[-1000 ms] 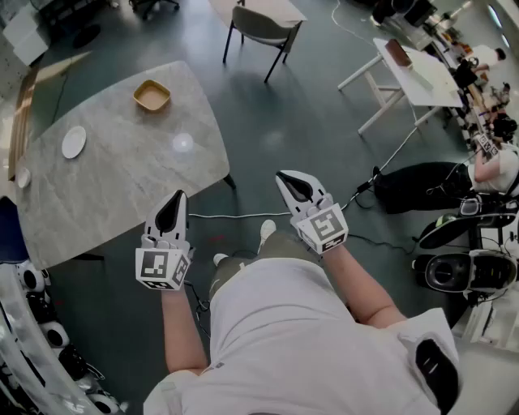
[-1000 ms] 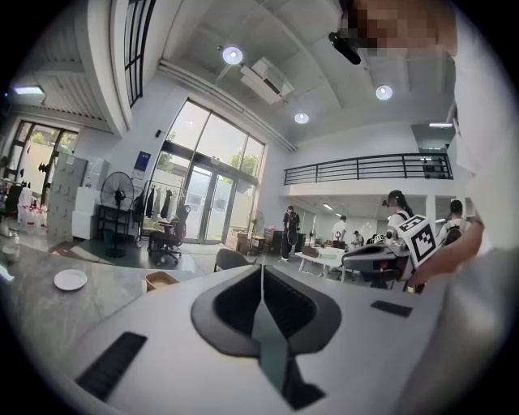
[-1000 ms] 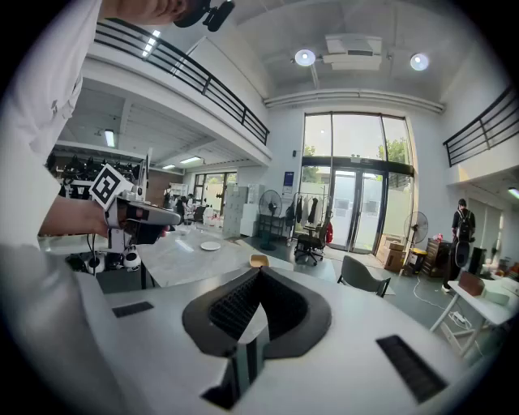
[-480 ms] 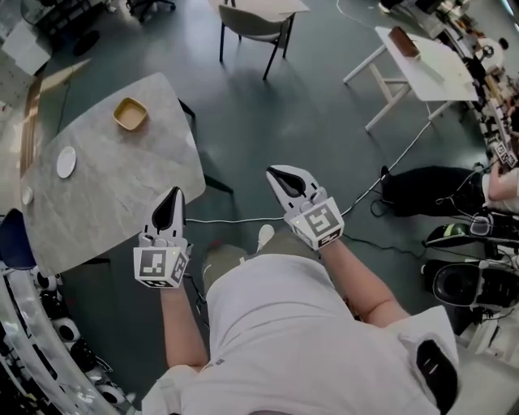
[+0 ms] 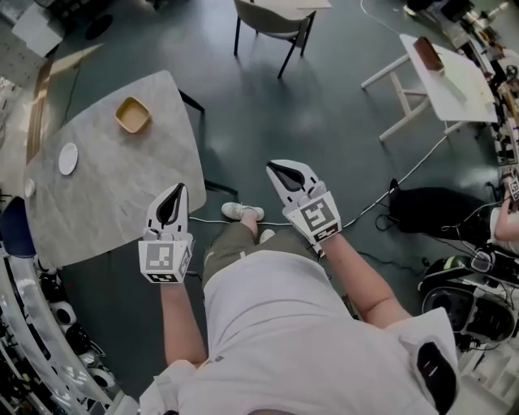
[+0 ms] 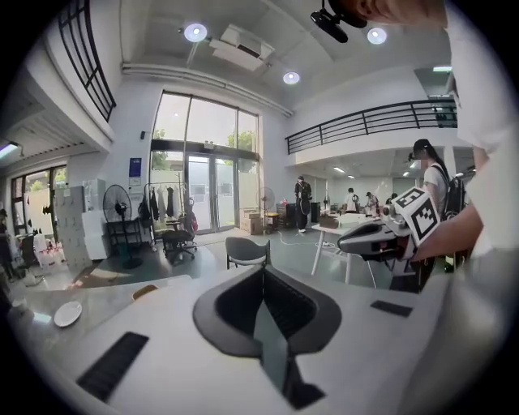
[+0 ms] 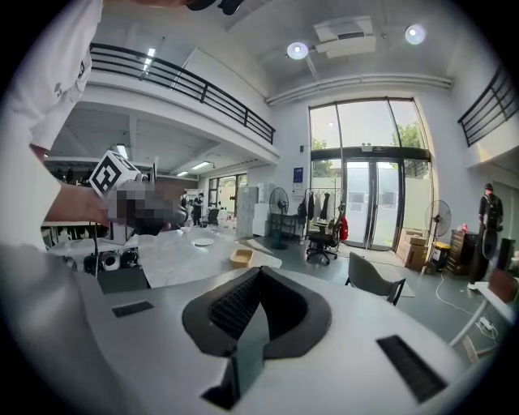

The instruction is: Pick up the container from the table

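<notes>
Container (image 5: 131, 114); left gripper (image 5: 180, 189), right gripper (image 5: 272, 167) outstretched (shut)

The table (image 5: 122, 194) edge lies just beside my left gripper (image 5: 177, 193) — its top is open around the container (image 5: 132, 114), the plate (image 5: 68, 158) well apart. Bare floor (image 5: 268, 113) fronts my right gripper (image 5: 282, 168); a chair (image 5: 272, 18) stands beyond.

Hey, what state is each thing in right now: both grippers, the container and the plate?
Left gripper: shut, empty.
Right gripper: shut, empty.
Container: upright on the table, empty, untouched.
Plate: flat on the table, empty.
</notes>
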`<state>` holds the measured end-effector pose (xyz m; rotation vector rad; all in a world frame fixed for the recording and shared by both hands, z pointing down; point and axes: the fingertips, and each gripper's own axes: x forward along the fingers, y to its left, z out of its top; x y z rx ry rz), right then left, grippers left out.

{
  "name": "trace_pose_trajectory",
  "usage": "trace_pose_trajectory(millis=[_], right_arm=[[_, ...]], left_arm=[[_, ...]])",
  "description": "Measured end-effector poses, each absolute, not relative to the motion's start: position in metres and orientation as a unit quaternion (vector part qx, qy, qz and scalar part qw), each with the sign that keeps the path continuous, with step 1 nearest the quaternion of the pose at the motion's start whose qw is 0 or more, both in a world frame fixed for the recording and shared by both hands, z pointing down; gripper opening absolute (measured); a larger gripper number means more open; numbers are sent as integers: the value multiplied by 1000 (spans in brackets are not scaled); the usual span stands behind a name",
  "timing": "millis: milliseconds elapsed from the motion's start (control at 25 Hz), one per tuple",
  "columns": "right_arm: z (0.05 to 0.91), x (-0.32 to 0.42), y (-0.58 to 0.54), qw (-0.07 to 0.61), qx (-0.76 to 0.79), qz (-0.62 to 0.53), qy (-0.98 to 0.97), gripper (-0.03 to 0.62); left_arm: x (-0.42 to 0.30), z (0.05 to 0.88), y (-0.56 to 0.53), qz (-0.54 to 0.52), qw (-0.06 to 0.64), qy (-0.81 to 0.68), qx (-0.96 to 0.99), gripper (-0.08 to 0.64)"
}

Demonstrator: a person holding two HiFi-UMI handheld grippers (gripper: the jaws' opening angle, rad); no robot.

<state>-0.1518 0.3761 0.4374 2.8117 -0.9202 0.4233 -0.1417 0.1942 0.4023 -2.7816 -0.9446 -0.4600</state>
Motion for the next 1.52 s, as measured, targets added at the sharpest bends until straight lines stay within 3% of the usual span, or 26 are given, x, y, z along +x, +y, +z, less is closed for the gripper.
trace_pose_trajectory(millis=[600,1080,1520], right_arm=[[473,10,272,178,868,183,-427,11],[511,69,184,237,783,198,-540,12],[561,125,89,300,658,220,-655,80]], left_arm=[[-8,442,98,-203,35,-222,-953,3],[-35,479,22,-269,-9,-80,-960,3],[-53,506,-32,-307,-83,76,-945,3]])
